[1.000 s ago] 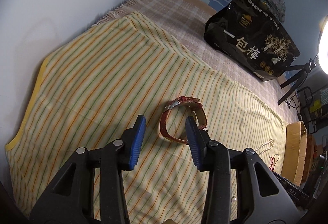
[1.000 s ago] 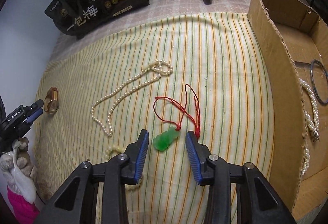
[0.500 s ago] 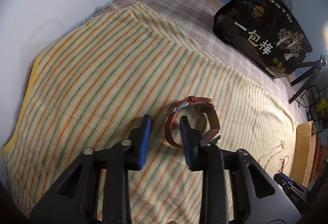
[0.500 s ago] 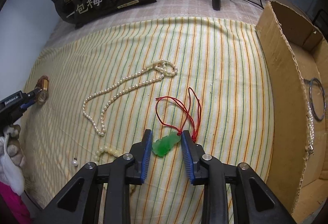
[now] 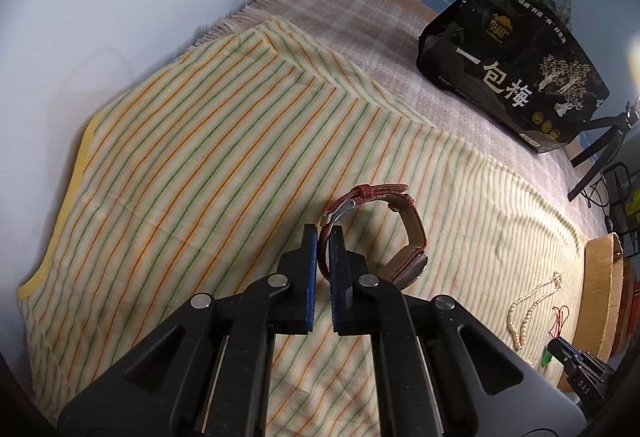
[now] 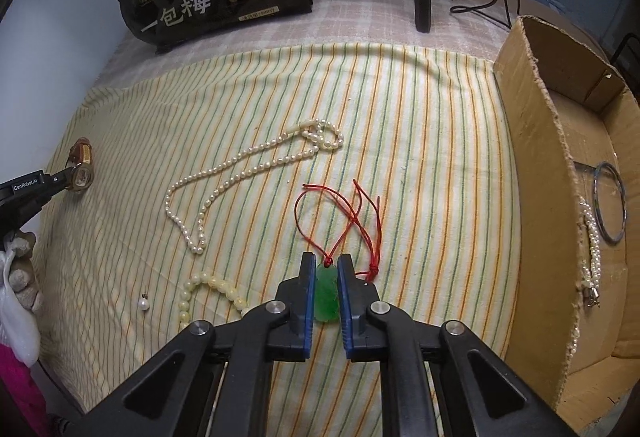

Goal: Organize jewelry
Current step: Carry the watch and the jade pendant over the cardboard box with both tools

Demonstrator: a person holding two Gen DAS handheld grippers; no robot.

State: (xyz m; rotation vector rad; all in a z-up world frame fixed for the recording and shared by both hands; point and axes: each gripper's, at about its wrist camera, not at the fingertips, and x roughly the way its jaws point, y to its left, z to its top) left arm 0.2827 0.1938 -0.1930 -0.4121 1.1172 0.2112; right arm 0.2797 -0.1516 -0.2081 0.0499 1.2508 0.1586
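The left gripper (image 5: 324, 237) has just been closing its jaws, and they now pinch the red-brown strap of the watch (image 5: 384, 233) near the buckle, the strap squeezed thin between the blue pads. The right gripper (image 6: 326, 277) has likewise just been closing, and its jaws press on both flanks of the green pendant (image 6: 326, 293), whose red cord (image 6: 340, 213) trails loose on the cloth ahead. Both pieces lie on the striped sheet (image 5: 200, 157) spread over the bed. The watch looks light, but its case hangs at the far end of a supple strap, so it will likely swing and sag from this hold; a grip nearer the case would steady it. The pendant seems hard, smooth and slippery, probably brittle if dropped, and the cord may snag. Further out lie a pearl necklace (image 6: 248, 181) and a bead bracelet (image 6: 212, 289), with the cardboard box (image 6: 536, 165) to the right already holding a bangle (image 6: 610, 201).
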